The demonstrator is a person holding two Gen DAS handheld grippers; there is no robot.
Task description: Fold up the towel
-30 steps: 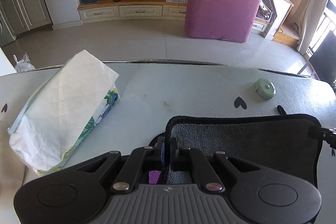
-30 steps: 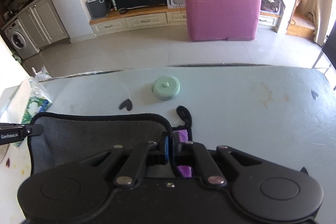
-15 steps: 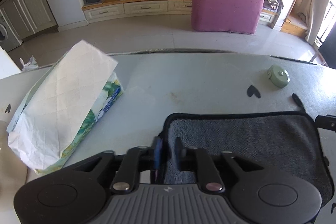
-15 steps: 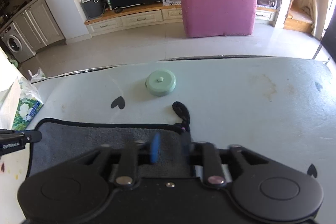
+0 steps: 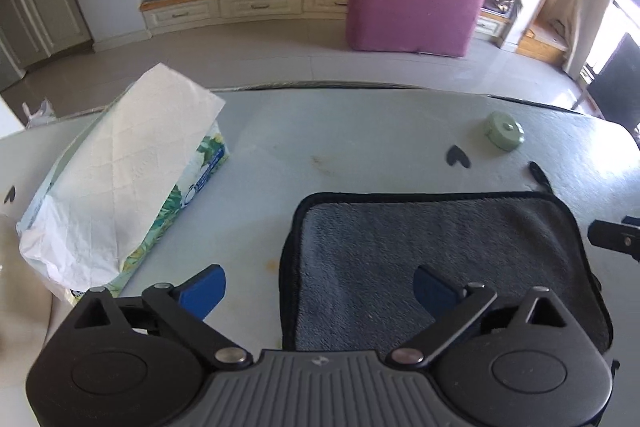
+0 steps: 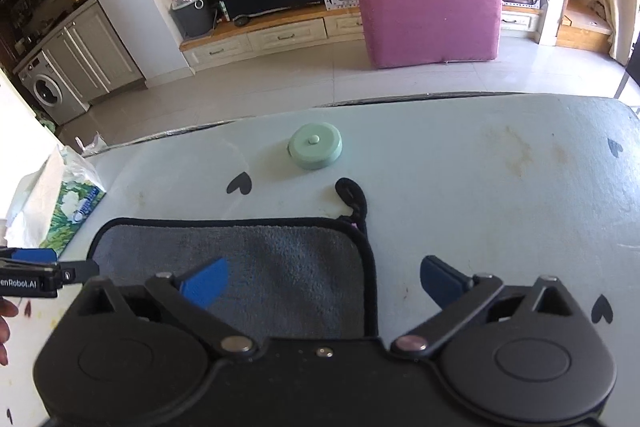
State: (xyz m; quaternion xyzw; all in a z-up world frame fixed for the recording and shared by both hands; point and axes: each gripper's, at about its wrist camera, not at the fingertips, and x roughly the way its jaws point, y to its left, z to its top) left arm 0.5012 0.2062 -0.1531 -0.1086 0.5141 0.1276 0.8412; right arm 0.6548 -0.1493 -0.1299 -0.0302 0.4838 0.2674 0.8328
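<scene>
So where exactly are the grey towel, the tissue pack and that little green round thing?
grey towel [image 5: 432, 247]: left wrist view, middle of its top face.
tissue pack [image 5: 120, 171]: left wrist view, on the white tissue sheet on top.
green round thing [image 6: 315, 146]: right wrist view, centre of its lid.

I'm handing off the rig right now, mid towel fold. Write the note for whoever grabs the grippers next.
Left gripper: open, holding nothing, straddling the towel's left edge.
Right gripper: open, holding nothing, straddling the towel's right edge.
Towel: grey with black trim, lying flat on the table, folded over with edges lined up, hanging loop pointing away.
Nearby: tissue pack to the left, green round case beyond the towel.
Done: one fold laid down, both corners let go.
Left: another fold, if a smaller stack is wanted.
</scene>
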